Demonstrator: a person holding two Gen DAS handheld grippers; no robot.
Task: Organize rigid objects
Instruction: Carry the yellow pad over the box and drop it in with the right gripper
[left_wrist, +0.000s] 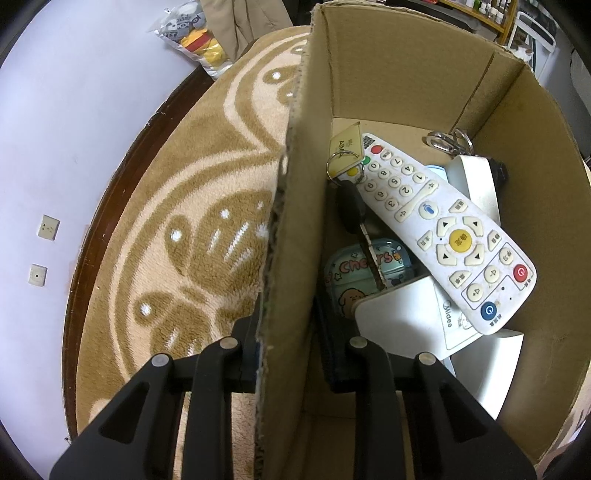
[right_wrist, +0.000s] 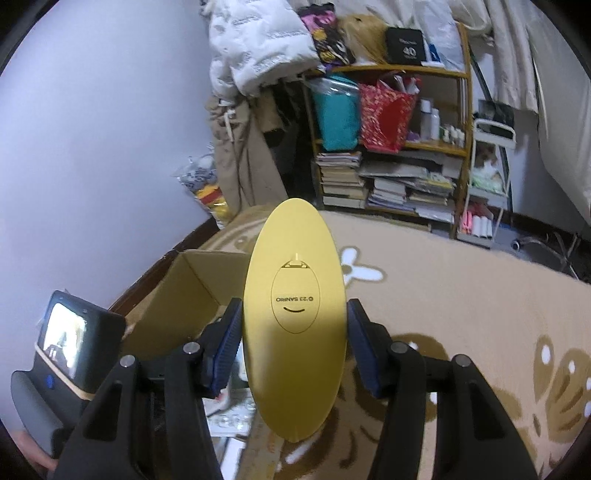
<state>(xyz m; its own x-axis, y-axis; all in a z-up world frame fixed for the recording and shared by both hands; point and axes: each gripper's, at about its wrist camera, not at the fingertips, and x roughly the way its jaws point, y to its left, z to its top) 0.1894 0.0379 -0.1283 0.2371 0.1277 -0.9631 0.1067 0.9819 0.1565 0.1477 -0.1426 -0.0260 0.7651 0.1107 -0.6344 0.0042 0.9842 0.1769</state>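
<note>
Right wrist view: right tongs (right_wrist: 293, 339) clench the yellow oval case (right_wrist: 294, 317) (upright) between both pads.

One cardboard box (left_wrist: 388, 74), one white remote (left_wrist: 443, 229), one key (left_wrist: 351, 210), one yellow oval object (right_wrist: 293, 317).

tan patterned carpet (left_wrist: 207, 206) under open cardboard box (left_wrist: 406, 74), plastic toy bag (left_wrist: 195, 37) beside

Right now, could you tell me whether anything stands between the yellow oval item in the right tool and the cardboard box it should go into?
Nothing visible does. The yellow oval item is clamped in the right tool, and the open cardboard box sits just to its left with no lid or flap across the opening.
</note>
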